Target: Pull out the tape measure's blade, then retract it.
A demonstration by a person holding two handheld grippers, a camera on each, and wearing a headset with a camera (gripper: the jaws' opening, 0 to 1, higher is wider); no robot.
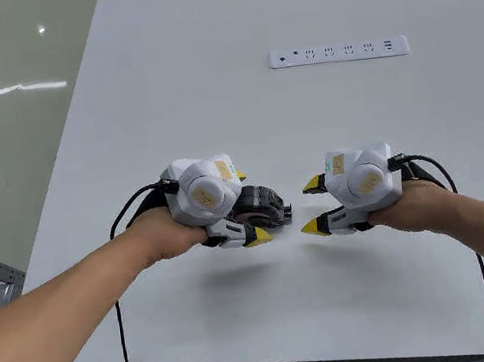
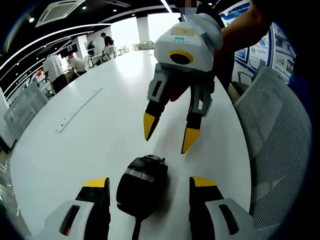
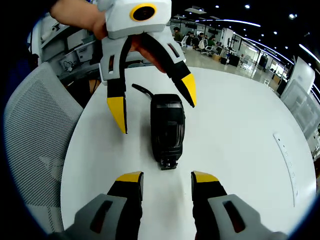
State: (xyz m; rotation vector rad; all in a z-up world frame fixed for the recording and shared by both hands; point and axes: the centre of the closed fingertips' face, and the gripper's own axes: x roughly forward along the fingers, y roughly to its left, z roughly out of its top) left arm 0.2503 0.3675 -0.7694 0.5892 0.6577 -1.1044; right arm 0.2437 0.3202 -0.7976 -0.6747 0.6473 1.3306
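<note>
Both forearms (image 1: 56, 316) come in over the worktop's (image 1: 211, 62) near edge. The left hand (image 1: 165, 233) grips the left gripper (image 1: 252, 206), jaws spread. The right hand (image 1: 411, 205) grips the right gripper (image 1: 312, 204), jaws spread. The grippers face each other tip to tip, near but apart.

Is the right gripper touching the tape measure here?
Apart. The right gripper view shows bare table between the tape measure and the tips of the right gripper.

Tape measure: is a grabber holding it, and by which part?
Nothing holds it. The black plastic tape measure lies on the white table between the left gripper's open jaws, with gaps on both sides. The right gripper is open too.
</note>
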